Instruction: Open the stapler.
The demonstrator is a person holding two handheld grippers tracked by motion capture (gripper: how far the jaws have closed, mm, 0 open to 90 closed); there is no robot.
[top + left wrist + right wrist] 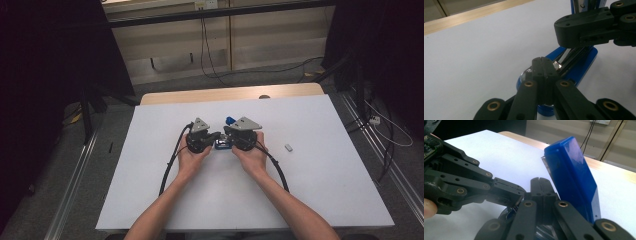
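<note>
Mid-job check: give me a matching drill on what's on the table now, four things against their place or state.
Things:
1. blue plastic stapler
2. small grey block
3. light wooden strip
4. left gripper

Place or state:
A. runs along the far edge of the white table top
B. lies alone on the white top, right of the person's right hand
C. two black jaws closed together
D. top swung up, between the two grippers

Pairs: 1-D, 2-B, 3-A, 4-C
</note>
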